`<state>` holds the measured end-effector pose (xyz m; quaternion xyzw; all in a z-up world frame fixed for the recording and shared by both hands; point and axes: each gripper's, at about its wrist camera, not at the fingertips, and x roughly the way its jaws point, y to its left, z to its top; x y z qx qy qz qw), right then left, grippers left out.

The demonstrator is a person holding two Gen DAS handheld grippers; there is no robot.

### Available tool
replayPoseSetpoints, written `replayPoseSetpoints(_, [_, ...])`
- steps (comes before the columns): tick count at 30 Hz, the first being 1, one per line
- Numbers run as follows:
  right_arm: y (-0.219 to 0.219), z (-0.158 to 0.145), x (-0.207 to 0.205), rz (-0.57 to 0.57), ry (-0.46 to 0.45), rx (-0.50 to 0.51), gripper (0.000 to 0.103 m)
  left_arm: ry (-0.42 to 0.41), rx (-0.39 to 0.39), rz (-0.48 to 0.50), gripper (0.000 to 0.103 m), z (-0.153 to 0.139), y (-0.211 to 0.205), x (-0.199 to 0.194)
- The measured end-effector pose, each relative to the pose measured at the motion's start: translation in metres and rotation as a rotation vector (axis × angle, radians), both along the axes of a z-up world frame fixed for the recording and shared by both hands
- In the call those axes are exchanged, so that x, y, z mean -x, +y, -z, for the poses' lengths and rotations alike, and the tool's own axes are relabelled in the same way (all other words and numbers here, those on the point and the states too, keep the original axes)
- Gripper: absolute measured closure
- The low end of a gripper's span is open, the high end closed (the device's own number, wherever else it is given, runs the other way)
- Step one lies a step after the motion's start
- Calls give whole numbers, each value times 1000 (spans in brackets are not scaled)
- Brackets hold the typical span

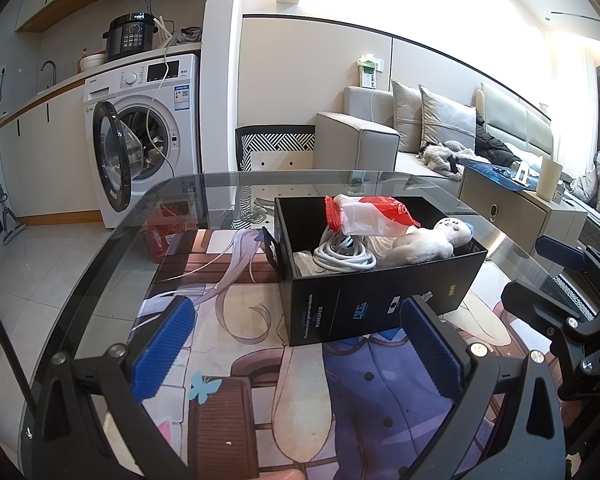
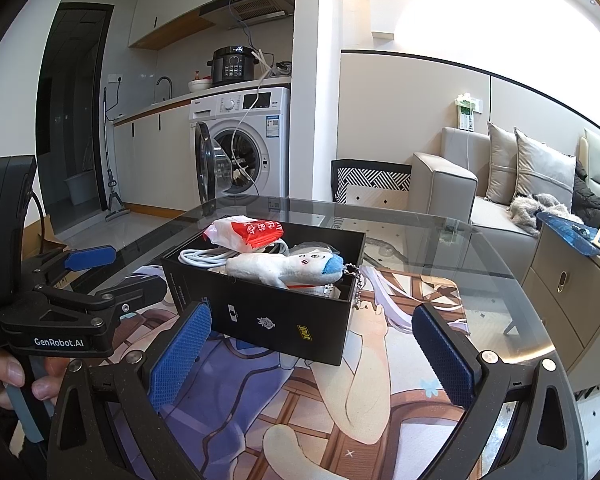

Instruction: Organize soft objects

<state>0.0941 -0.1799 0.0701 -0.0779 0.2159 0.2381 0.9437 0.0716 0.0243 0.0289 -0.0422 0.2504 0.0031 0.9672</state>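
Now both grippers hang just above the glass table [image 1: 112, 240], each with its blue pads spread wide and nothing between them. The left gripper [image 1: 296, 344] sits toward the near edge, and the right gripper [image 2: 312, 352] is beside it, both facing a black box [image 2: 284, 320] that stands on the printed mat [image 2: 236, 400] in the middle of the table. Inside the box lie a white plush toy [image 2: 284, 268] with a blue tip, a coiled white cable [image 1: 342, 256] and a red-and-white plastic bag [image 1: 370, 216] on top. A hand [image 2: 18, 380] grips the left gripper's handle.
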Motion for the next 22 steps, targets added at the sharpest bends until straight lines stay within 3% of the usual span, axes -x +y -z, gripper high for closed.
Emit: replayPoseSetpoints(22, [0, 0, 0, 0, -1, 2, 1, -2, 3, -1, 0, 0, 1, 1])
